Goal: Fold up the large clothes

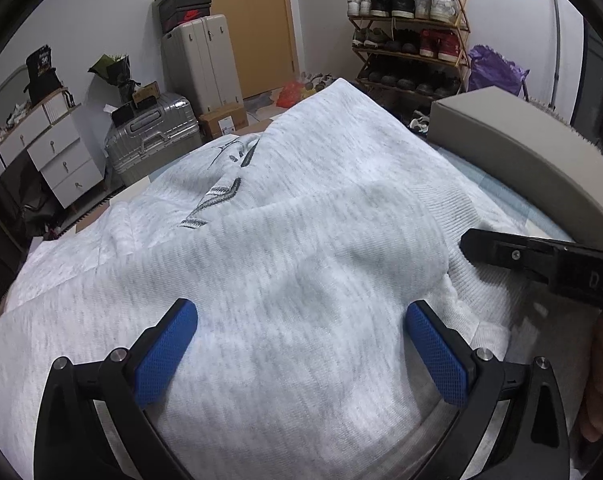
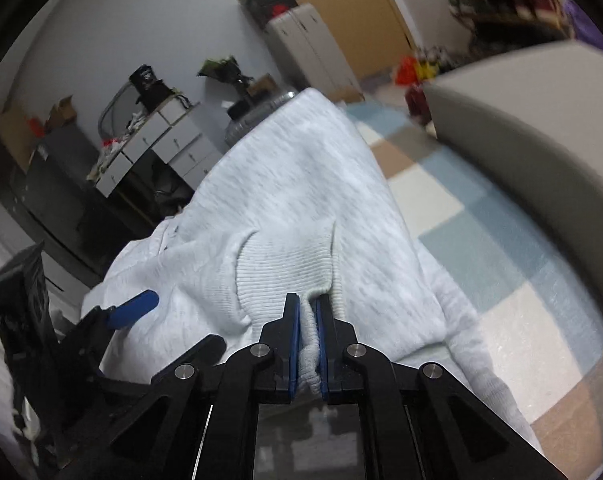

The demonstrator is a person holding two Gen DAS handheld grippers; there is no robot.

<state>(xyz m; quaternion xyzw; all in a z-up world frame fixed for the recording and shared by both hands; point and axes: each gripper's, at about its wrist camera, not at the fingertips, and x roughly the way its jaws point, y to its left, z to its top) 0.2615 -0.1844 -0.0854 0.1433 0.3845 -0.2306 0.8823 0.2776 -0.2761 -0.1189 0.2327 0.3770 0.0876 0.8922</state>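
Sweatshirt, pale heather grey, lies spread across a checked bed cover, beside a grey box. The left tool hangs over its middle, blue pads wide apart, nothing between them. The right tool is clamped on the ribbed cuff.

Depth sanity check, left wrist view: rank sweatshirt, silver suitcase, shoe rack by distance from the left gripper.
From the left gripper:
1. Grey sweatshirt, right under the open jaws.
2. Silver suitcase, on the floor, upper left.
3. Shoe rack, against the far wall, upper right.
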